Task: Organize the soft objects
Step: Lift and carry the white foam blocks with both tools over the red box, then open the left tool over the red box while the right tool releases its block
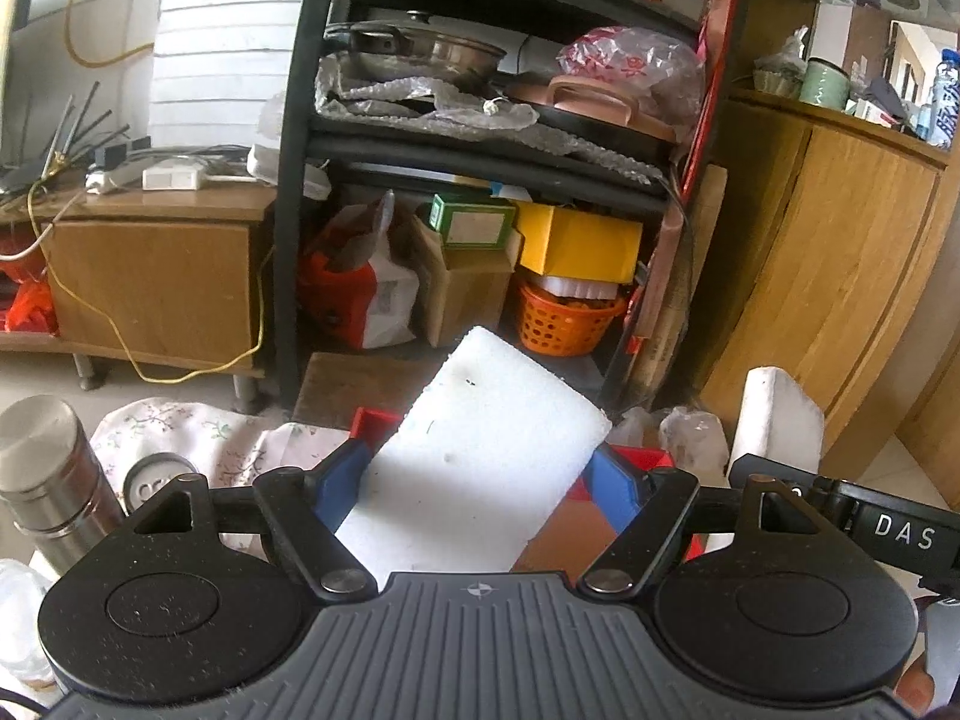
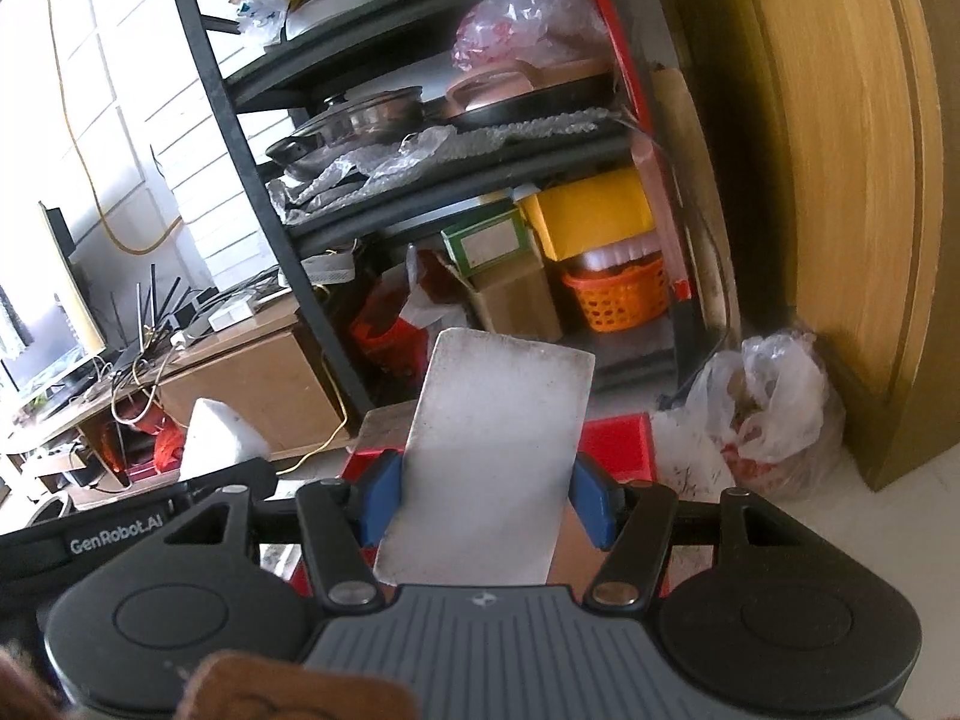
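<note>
Two jaws, each clamping a white sponge [image 1: 480,450]

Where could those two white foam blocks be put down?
Likeliest the red tray under both grippers, partly hidden. Bare pale floor lies beside the wooden cabinet and plastic bag. The black shelf is crammed; the flask crowds the left.

Domestic interior, used as a living and storage area. Indicators: a black shelving unit [image 1: 480,138] loaded with a lidded steel pan [image 1: 420,51], cardboard boxes and an orange basket [image 1: 564,318]; wooden cabinets [image 1: 828,228]; a low TV stand [image 2: 240,372] carrying cables and 1 router.
</note>
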Demonstrator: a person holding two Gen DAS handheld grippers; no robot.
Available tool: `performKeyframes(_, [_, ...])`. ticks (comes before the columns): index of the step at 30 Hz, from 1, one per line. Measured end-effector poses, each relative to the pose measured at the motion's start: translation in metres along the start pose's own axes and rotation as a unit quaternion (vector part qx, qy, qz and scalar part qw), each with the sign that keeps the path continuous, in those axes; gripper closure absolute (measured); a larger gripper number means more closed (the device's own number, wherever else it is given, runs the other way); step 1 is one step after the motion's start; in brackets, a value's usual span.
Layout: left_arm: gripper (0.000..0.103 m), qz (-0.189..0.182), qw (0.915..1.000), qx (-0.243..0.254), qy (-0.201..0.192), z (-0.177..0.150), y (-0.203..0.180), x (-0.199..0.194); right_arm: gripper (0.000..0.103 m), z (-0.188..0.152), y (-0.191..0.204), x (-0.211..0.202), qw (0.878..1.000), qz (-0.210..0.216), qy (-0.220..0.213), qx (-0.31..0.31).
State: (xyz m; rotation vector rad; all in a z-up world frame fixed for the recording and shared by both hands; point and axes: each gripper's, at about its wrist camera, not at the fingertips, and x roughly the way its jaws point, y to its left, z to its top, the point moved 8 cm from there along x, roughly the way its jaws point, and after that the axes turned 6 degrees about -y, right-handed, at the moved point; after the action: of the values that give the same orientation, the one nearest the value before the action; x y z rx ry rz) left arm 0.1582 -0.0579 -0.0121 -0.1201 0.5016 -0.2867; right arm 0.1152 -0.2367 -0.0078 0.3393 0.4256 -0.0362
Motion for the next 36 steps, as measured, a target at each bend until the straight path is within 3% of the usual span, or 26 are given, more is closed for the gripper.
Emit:
performKeyframes(29, [0.023,0.06,0.9971,0.037,0.029,-0.009,0.014,0.075,0.07,-0.01,-0.032,0.077,0.999,-0.039,0.038,-0.003])
performKeyframes(33, [0.012,0.065,0.9958,0.05,0.04,-0.014,0.013,0.082,0.067,-0.018,-0.036,0.088,0.997,-0.048,0.056,-0.002])
performKeyframes(36, [0.006,0.072,0.9947,0.06,0.041,-0.017,0.013,0.084,0.058,-0.021,-0.041,0.091,0.996,-0.057,0.064,0.001])
